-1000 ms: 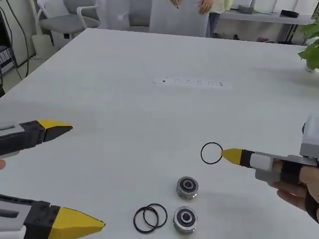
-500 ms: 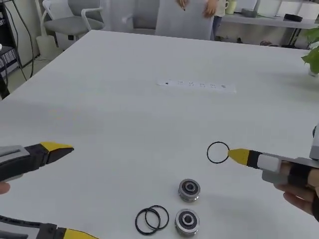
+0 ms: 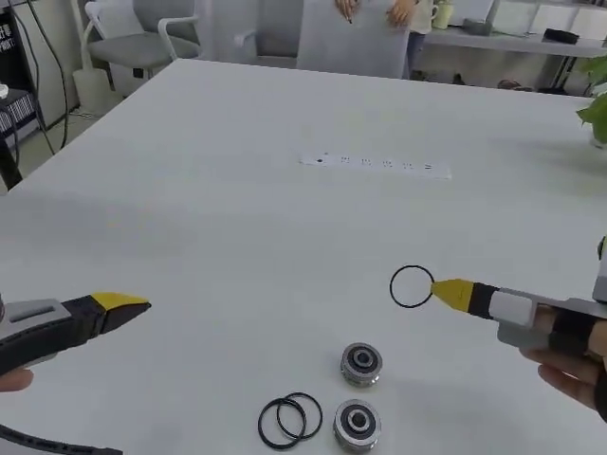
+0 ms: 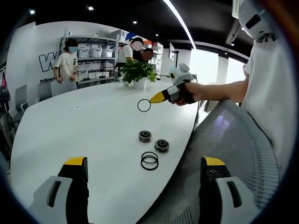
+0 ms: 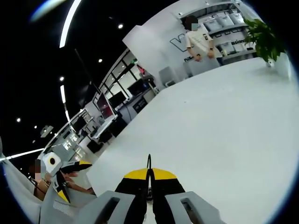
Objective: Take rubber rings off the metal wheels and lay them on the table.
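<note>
- My right gripper (image 3: 438, 290) comes in from the right. Its jaws are closed on a rubber ring (image 3: 411, 286), pinched by the ring's right edge at the yellow tips.
- In the right gripper view the two jaws sit pressed together, with the thin black edge of that ring sticking up from between them.
- The held ring sits right of centre over the table (image 3: 237, 218), farther out than both wheels. I can't tell whether it touches the surface.
- My left gripper (image 4: 143, 164) is at the near left with its jaws spread wide and nothing between them. In the head view one yellow-tipped jaw points right, well apart from the parts.
- Two metal wheels lie flat near the near edge. The far wheel (image 3: 361, 363) is just beyond the near wheel (image 3: 357, 423), and there is a small gap between them.
- I can't tell whether either wheel has a ring in its groove.
- Two loose rings (image 3: 289, 417) lie flat on the table, overlapping each other, just left of the near wheel.
- A flush socket strip (image 3: 375, 163) sits in the tabletop, far from the parts.
- Far left beyond the table there's an office chair (image 3: 133, 38). A plant (image 3: 596, 104) is at the far right edge.
- People are standing past the far end of the table.
</note>
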